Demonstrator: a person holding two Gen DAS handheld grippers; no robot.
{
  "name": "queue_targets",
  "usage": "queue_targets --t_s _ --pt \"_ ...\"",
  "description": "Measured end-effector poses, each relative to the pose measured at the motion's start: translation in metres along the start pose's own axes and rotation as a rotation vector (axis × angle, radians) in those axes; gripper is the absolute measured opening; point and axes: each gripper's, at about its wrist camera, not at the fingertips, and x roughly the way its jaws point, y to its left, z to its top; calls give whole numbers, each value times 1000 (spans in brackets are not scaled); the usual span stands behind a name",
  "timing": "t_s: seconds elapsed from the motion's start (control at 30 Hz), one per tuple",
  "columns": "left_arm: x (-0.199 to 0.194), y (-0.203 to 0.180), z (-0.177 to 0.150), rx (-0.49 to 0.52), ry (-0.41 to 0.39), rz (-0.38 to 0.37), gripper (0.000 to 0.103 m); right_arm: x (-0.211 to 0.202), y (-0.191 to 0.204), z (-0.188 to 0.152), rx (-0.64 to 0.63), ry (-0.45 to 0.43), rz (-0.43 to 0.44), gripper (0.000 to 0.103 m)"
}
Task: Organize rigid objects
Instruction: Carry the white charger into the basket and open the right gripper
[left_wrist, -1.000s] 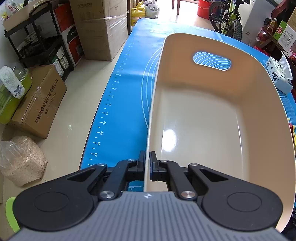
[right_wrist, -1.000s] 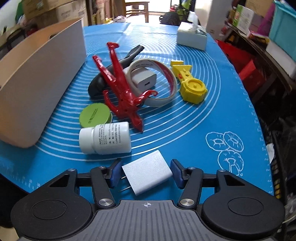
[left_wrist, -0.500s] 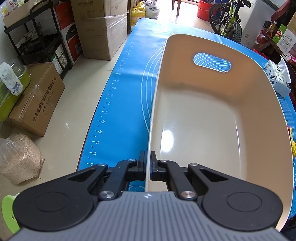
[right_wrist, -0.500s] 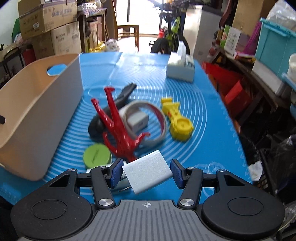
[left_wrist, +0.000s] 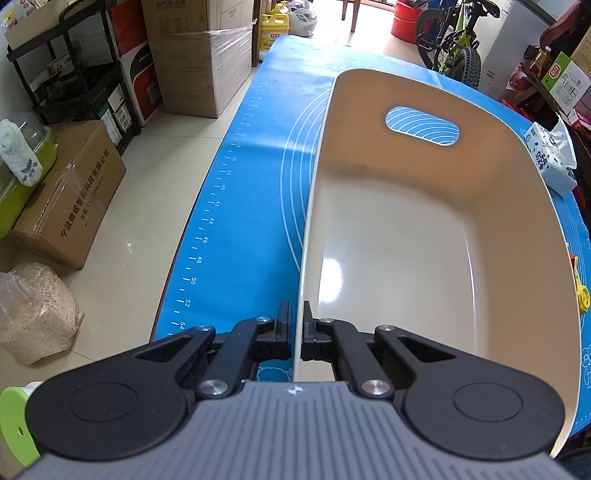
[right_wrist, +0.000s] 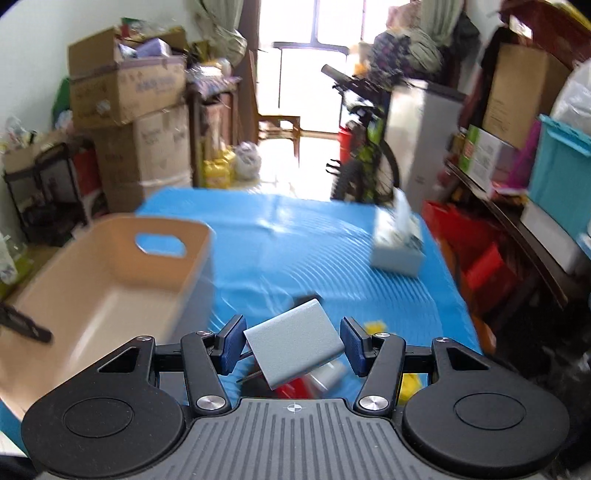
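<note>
My right gripper (right_wrist: 291, 345), pinching the white charger (right_wrist: 291, 343) between its blue pads, has lifted it off the blue mat (right_wrist: 325, 243) toward the beige bin (right_wrist: 110, 288), whose near wall my left gripper (left_wrist: 298, 332) stays clamped on, so I judge the drop-in comes next.

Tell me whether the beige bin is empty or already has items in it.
Empty. The left wrist view shows the beige bin with a bare, glossy floor; the white charger is clamped in the right tool, above the table.
</note>
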Motion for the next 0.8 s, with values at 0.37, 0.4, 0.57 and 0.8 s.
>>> queue_targets --t_s 0.37,0.4,0.57,0.8 --pt "-1 -1 -1 3 -3 2 4 47 94 31 -125 19 146 60" --pt "-1 -1 -1 4 -2 2 4 51 101 30 -137 29 155 60" --pt "-1 0 -2 3 -3 -2 5 70 132 17 -192 105 175 60" --pt "-1 1 -2 3 -4 -4 5 95 150 -9 -238 280 165 60"
